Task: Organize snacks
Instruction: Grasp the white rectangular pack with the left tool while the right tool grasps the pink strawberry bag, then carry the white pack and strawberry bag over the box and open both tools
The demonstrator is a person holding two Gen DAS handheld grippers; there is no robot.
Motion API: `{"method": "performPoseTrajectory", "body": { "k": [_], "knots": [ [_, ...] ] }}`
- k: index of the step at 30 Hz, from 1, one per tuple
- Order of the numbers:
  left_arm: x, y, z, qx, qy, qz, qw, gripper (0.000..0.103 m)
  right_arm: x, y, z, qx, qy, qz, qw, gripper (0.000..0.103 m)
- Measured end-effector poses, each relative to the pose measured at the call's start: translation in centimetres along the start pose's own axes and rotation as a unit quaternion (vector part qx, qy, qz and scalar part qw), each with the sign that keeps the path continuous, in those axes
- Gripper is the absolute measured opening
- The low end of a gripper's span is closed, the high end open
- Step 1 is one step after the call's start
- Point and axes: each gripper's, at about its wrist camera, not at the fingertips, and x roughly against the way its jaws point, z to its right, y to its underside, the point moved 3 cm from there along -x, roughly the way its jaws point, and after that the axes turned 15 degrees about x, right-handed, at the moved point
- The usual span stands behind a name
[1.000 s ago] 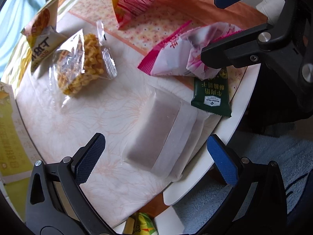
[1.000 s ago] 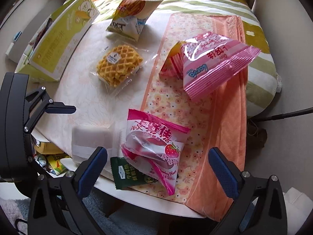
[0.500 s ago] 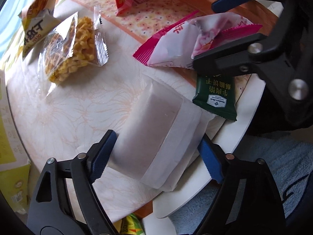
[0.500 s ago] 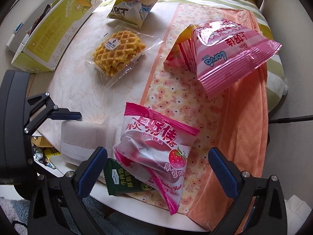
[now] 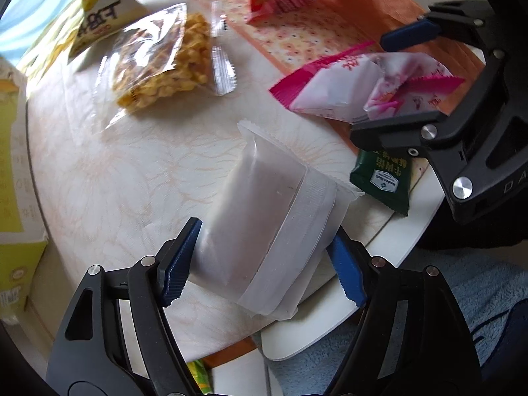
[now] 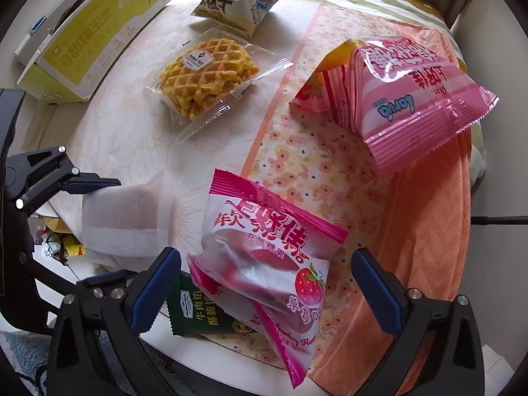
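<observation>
My left gripper (image 5: 264, 264) is shut on a white frosted snack pack (image 5: 267, 217) at the round table's near edge, one blue pad on each side; it also shows in the right wrist view (image 6: 122, 217). My right gripper (image 6: 264, 283) is open around a pink-and-white strawberry candy bag (image 6: 264, 250), not touching it; this bag also shows in the left wrist view (image 5: 363, 89). A small green packet (image 6: 198, 313) lies partly under that bag.
A waffle pack (image 6: 208, 79), a white-and-orange bag (image 6: 231, 3) and a big pink striped bag (image 6: 409, 99) lie farther back. A yellow-green carton (image 6: 95, 36) stands at the left rim. An orange cloth (image 6: 429, 231) covers the table's right side (image 5: 132, 165).
My left gripper moved forward and closed its pads onto the white pack. My right gripper moved forward and down so the strawberry bag now lies between its open fingers.
</observation>
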Motion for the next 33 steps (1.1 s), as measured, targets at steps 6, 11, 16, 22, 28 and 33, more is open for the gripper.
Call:
{"method": "performPoseTrajectory", "body": {
  "k": [6, 11, 16, 22, 28, 33],
  "knots": [
    [1.1, -0.4, -3.0, 0.042, 0.004, 0.008, 0.9991, 0.072, -0.8, -0.1, -0.8, 0.015, 0.024, -0.018, 0.999, 0.096],
    [2.6, -1.2, -5.2, 0.071, 0.012, 0.018, 0.9972, 0.072, -1.1, 0.2, -1.9, 0.023, 0.032, -0.026, 0.999, 0.075],
    [5.1, -2.5, -8.0, 0.11, 0.025, 0.029, 0.9931, 0.072, -0.7, -0.2, -1.9, 0.019, 0.019, -0.031, 0.999, 0.068],
    [8.9, -3.1, -10.0, 0.136, 0.03, 0.059, 0.9885, 0.072, 1.7, -1.4, -2.2, 0.011, 0.023, -0.009, 1.0, 0.066],
    [13.6, -3.3, -12.1, 0.153, 0.038, 0.094, 0.9831, 0.072, 6.0, -4.1, -2.8, 0.009, 0.034, 0.032, 0.999, 0.066],
    [16.8, -5.5, -13.1, 0.163, 0.042, 0.132, 0.9769, 0.072, 9.6, -7.7, -3.4, 0.013, 0.042, 0.071, 0.997, 0.066]
  ]
}}
